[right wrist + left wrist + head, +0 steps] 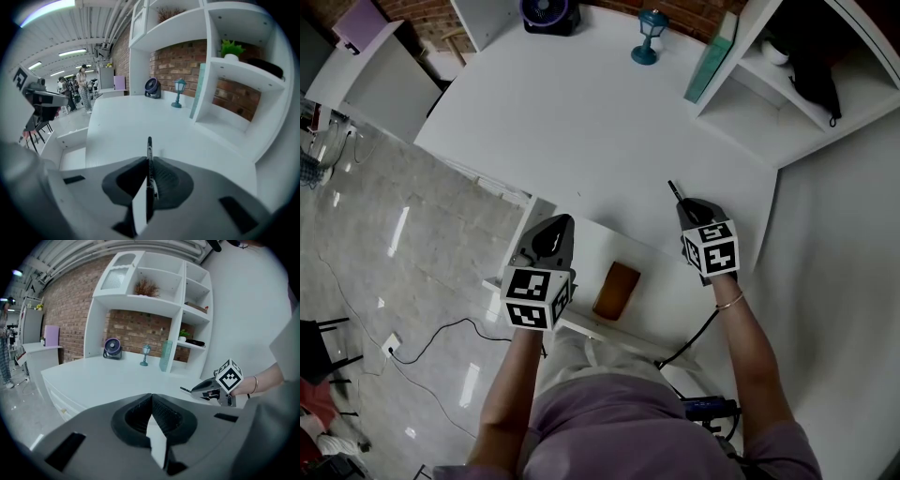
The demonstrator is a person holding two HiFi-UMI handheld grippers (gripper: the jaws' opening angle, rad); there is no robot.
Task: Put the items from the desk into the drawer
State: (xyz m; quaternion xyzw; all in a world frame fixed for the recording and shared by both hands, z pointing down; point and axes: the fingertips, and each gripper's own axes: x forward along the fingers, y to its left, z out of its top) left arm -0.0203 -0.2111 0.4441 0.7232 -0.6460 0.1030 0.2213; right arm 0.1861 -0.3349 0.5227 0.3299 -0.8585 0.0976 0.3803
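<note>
While the left gripper (556, 225) sits lower left of centre with fingers together and empty, the open drawer (592, 246) beside it holds a brown object (616, 290). At right, the right gripper (686, 208) has its fingers clamped on a thin black pen (674, 192) over the white surface (581, 122).

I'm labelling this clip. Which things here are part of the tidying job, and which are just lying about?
Part of the job:
black pen, clamped in the right gripper
open drawer
brown case, already in the drawer

Lying about, probably decor:
fan
blue lamp
teal book
potted plant
</note>
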